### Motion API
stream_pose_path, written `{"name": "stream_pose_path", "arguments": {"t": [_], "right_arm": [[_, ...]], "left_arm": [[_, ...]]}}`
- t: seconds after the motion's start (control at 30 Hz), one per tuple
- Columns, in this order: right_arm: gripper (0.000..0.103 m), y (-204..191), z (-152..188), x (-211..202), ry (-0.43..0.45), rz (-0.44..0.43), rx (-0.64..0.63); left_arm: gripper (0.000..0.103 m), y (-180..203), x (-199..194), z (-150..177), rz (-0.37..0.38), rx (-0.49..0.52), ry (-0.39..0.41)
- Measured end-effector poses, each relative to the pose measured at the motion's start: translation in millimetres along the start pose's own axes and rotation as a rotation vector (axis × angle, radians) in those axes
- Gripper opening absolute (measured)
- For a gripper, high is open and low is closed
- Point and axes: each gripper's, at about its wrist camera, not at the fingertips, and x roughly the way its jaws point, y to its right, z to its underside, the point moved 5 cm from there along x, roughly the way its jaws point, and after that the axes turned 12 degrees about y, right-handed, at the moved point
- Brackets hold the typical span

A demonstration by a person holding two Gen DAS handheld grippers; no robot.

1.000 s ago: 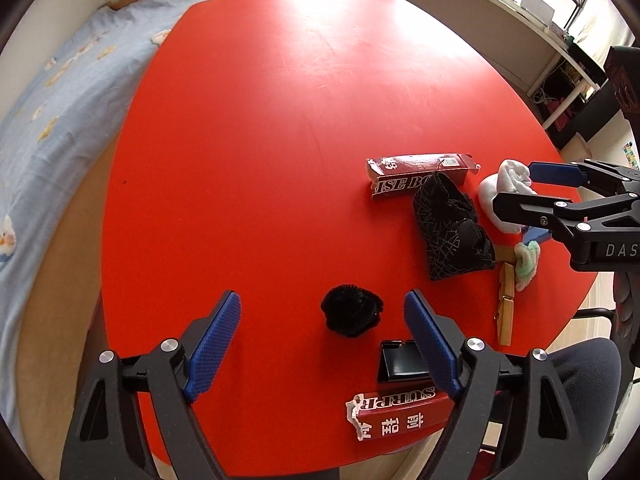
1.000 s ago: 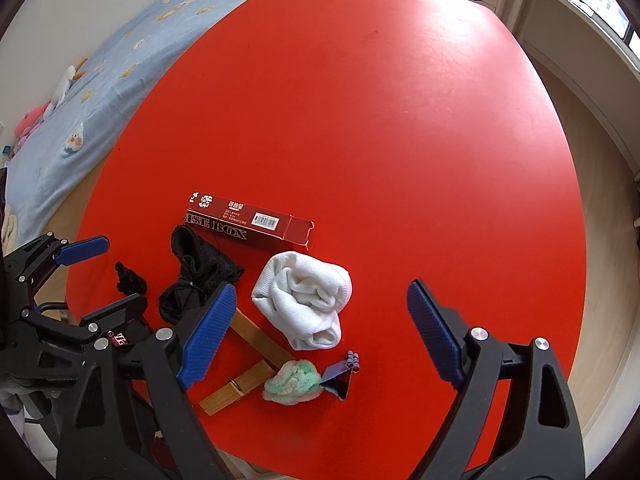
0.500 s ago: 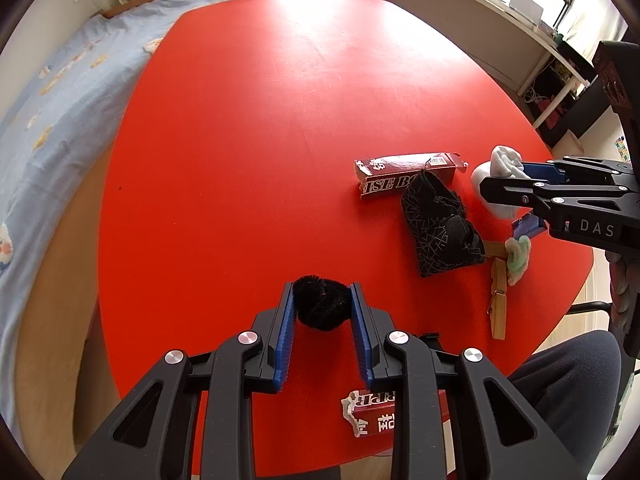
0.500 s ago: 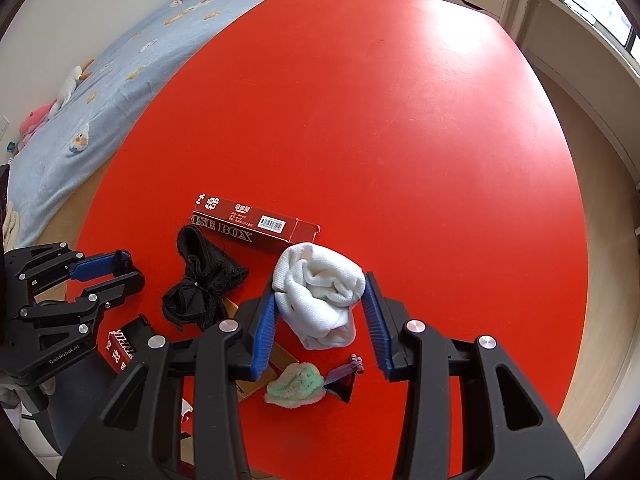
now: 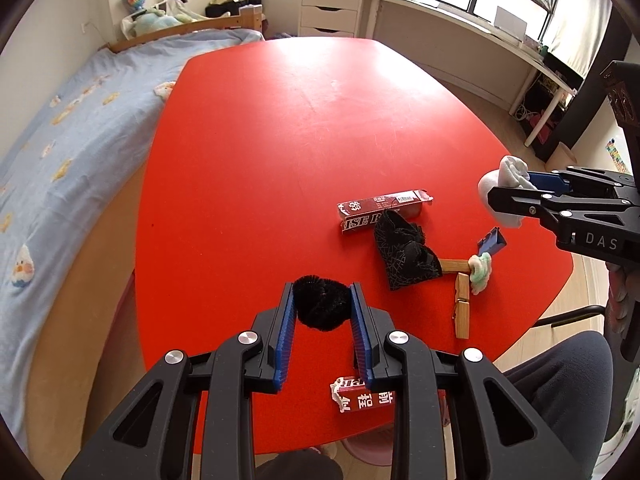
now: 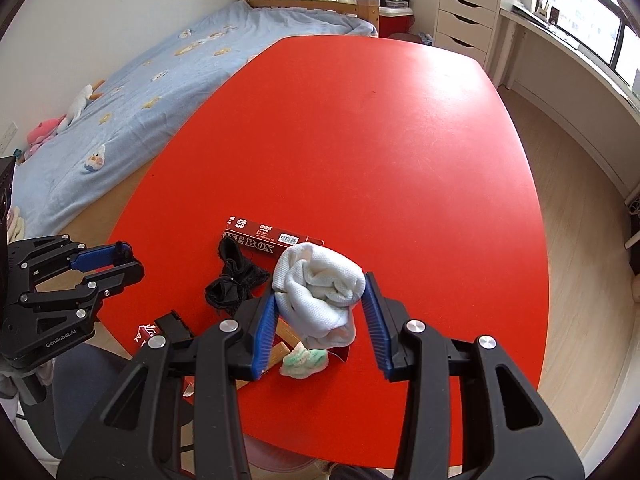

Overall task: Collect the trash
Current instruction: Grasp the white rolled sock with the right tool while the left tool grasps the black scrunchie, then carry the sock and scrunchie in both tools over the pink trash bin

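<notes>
The black fuzzy ball point(image 5: 322, 306), pinched above the red table point(image 5: 280, 152) by the left gripper point(image 5: 322, 300), and the white sock point(image 6: 320, 288), squeezed by the right gripper point(image 6: 320, 300), should both stay gripped firmly while being carried to the bin.

A red oval table point(image 5: 280, 140) carries clutter near its front edge: a dark red box point(image 5: 382, 210), black mesh fabric point(image 5: 404, 256) touching it, w/ wooden clothespins point(image 5: 462, 308), a green-white wad point(image 5: 480, 268), a blue clip point(image 5: 492, 242) & a red packet point(image 5: 362, 396) at the rim.
</notes>
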Motion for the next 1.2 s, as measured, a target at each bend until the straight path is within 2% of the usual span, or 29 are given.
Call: {"name": "stream_pose_path", "arguments": {"t": [0.33,0.57,0.83,1.2], "right_arm": [[0.041,-17.0,9.4,-64.1,0.103,0.011,-0.048],[0.041,-28.7,22.8,-102.8,0.149,-0.024,-0.032],[0.041,-38.0,49.3,-133.4,0.159,-0.068,-0.003],[0.041,-52.6,101.2,-156.1,0.122,-0.128,0.029]], "left_arm": [[0.026,8.9,-48.1,6.4,0.017,0.012,0.091],[0.026,24.9,-77.8,17.5,0.044,0.012,0.134],[0.026,35.7,-98.0,33.3,0.077,0.013,0.156],[0.027,49.0,-103.0,70.8,0.126,0.002,0.118]]}}
